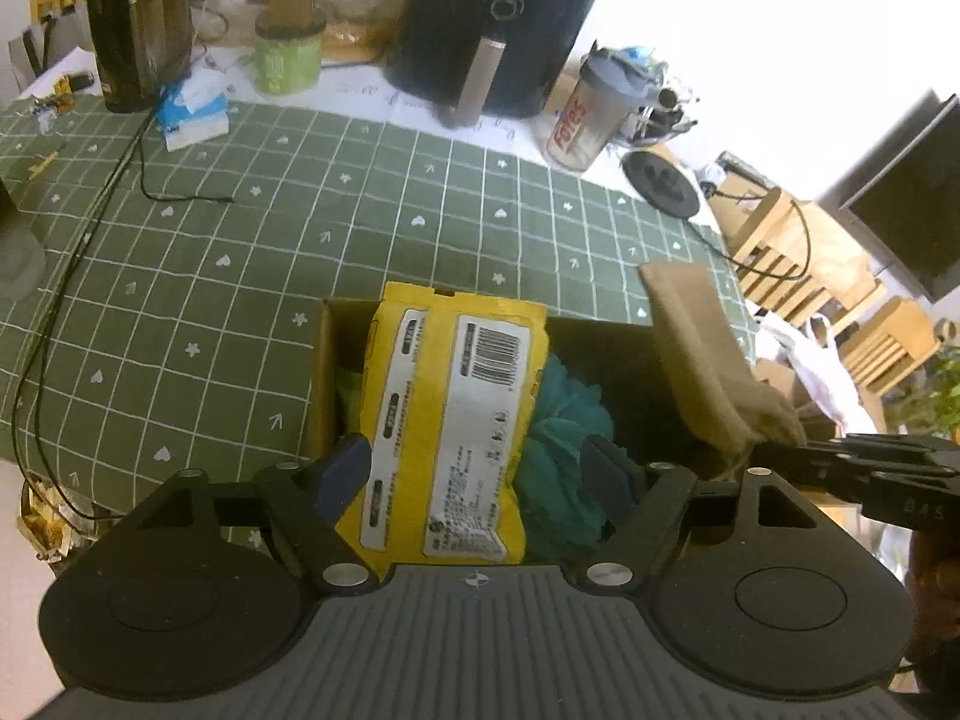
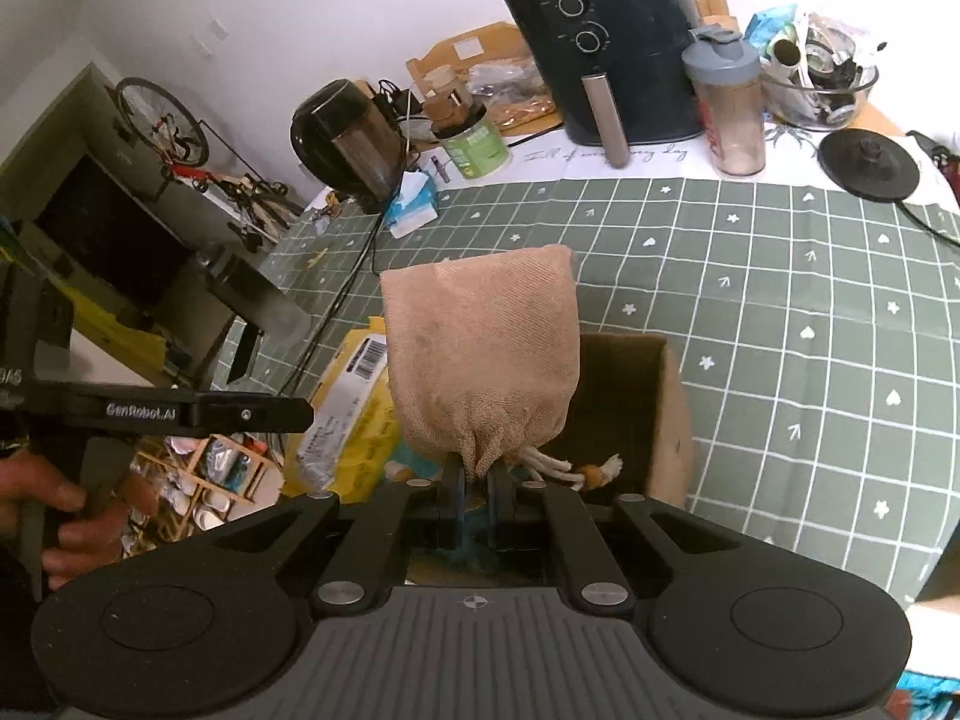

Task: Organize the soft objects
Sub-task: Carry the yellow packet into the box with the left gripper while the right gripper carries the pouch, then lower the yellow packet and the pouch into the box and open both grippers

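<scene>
Left view, tool: our left gripper (image 1: 474,474) has its fingers spread wide with the yellow packet (image 1: 447,420) lying between them. We can't tell if the blue pads actually touch it, so it looks let go rather than pinched.

Left view, stuff: the yellow packet sits tilted in the cardboard box (image 1: 321,384), top end poking over the far rim, with the teal bath pouf (image 1: 564,420) just beside it on the right. The tan cloth pouch (image 1: 702,360) hangs over the box's right side.

Left view, risk: we reckon the packet could tip back out onto the green checked tablecloth (image 1: 240,240), since it's propped up rather than flat.

Right view, tool: our right gripper (image 2: 474,480) is pinched tight on the gathered neck of the tan cloth pouch, body standing up above the fingers and the cord ends dangling beside them.

Right view, stuff: the pouch is above the box opening, not yet inside.

Right view, risk: the grip is only on bunched fabric, so it could slip. The dangling cord might snag the box wall. If we drop it too far left, it lands on the packet and shoves it out.
</scene>
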